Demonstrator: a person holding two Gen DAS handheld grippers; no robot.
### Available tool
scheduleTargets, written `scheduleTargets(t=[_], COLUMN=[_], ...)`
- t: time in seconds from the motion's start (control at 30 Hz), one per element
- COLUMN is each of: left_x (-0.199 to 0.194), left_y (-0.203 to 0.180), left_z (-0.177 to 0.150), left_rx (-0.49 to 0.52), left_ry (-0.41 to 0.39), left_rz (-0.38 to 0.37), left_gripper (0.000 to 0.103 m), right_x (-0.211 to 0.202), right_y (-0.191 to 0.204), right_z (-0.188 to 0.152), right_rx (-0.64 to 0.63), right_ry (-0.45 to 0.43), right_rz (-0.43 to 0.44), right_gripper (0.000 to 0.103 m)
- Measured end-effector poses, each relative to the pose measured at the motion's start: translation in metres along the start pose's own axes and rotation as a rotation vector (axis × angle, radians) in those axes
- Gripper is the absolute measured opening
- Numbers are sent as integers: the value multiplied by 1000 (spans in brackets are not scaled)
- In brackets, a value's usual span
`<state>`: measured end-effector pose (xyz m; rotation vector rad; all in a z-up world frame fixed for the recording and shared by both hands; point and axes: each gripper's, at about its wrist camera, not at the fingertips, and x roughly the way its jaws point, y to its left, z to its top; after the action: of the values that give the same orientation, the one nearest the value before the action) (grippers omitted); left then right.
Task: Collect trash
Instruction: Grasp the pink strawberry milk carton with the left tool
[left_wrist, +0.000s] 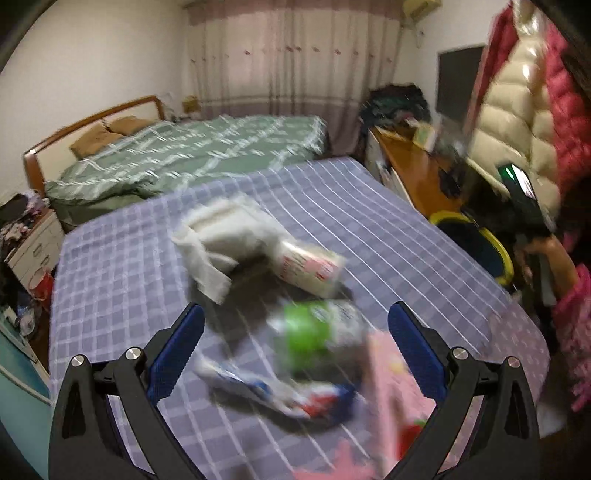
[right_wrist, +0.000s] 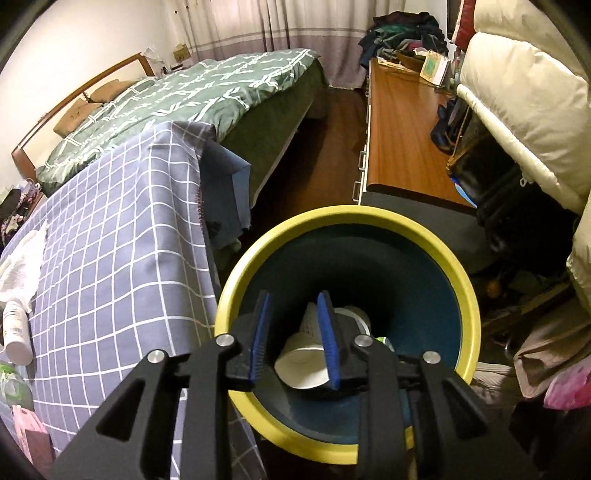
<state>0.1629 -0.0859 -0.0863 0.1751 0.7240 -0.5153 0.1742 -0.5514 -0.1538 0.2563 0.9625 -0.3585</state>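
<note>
In the left wrist view my left gripper (left_wrist: 295, 332) is open and empty above the purple checked table (left_wrist: 110, 295). Between its fingers lie a green-labelled bottle (left_wrist: 314, 332) and a crumpled blue, white and red wrapper (left_wrist: 280, 391). Farther off lie a white cloth (left_wrist: 225, 236) and a white and pink bottle (left_wrist: 314, 269). A pink packet (left_wrist: 395, 387) lies near the right finger. In the right wrist view my right gripper (right_wrist: 293, 332) hangs over the yellow-rimmed bin (right_wrist: 461, 295), jaws partly open. A white paper cup (right_wrist: 303, 362) lies in the bin below them, apart from the pads.
A green checked bed (right_wrist: 184, 99) stands behind the table. A wooden desk (right_wrist: 402, 129) with clutter runs along the right, with padded coats (right_wrist: 517, 92) hanging over it. The bin also shows at the table's right edge in the left wrist view (left_wrist: 506, 258).
</note>
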Motion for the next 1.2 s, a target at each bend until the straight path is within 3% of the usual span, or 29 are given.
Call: scheduleTargets(t=[0.23,0.37,0.87,1.03,1.2], left_x=[4,12,61,64,63], left_y=[-52,-67,-81,-101,-121], left_z=[-27,-31,-30,-31,-35], left_rx=[51,53,44,95,192], left_ry=[130,163,299,320,322], left_rz=[-160,-204,-203,-240,-215], left_gripper=[98,95,80,72,68], right_x=[-6,-6,6,10,14], right_y=[-1,-4,-8,-14,-17], right_z=[-4,-7,-10,-12,-16], right_rx=[5,13,32,46,53], right_ry=[-17,-17,-7,-3,5], right_rz=[22,39,102,106,113], right_gripper=[28,29,34,34,34])
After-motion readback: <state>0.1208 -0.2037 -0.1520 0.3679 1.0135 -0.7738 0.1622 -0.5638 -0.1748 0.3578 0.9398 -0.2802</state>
